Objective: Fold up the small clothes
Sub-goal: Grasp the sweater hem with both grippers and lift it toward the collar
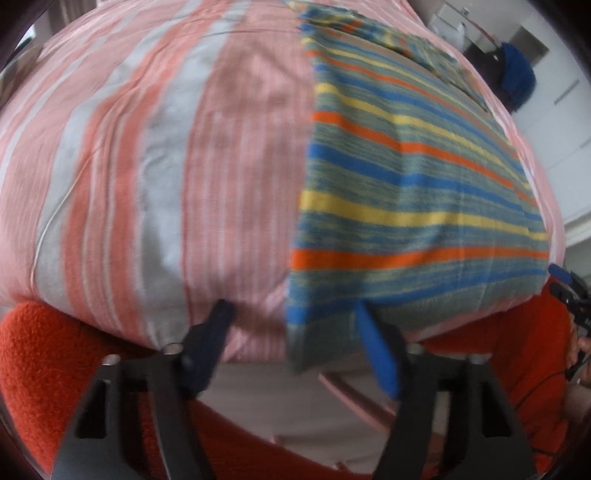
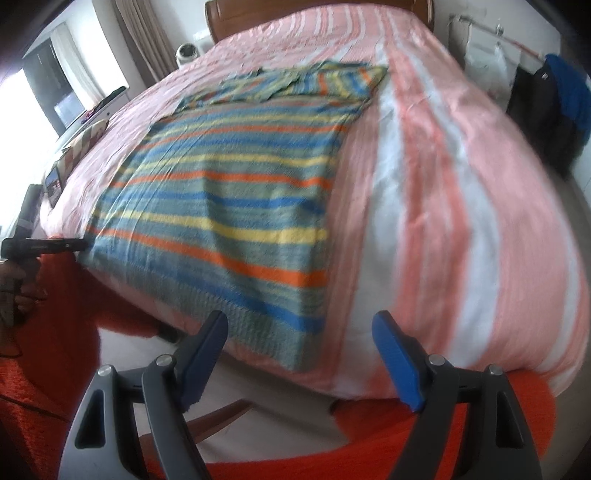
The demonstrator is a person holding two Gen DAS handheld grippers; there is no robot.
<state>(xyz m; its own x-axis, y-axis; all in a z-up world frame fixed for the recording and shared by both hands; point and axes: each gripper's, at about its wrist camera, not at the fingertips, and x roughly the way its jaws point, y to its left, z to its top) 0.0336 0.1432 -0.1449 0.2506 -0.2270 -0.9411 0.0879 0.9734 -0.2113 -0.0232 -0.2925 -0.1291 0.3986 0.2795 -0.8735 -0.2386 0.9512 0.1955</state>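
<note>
A striped knit garment (image 1: 406,177) in blue, yellow, orange and grey-green lies flat on the bed, its hem hanging over the near edge. In the left wrist view my left gripper (image 1: 293,317) stands at the hem's left corner; its jaws are apart with the corner between them, and the blue right finger (image 1: 373,343) is against the cloth. In the right wrist view my right gripper (image 2: 301,325) is open at the right corner of the garment (image 2: 221,206), pads apart from the fabric. The left gripper (image 2: 48,245) also shows at the hem's far side there.
The pink-and-white striped bedspread (image 2: 443,184) covers the whole bed. An orange fuzzy sleeve (image 1: 48,362) fills the lower edges of both views. A wooden headboard (image 2: 258,11) is at the far end, a dark and blue bag (image 2: 546,103) to the right.
</note>
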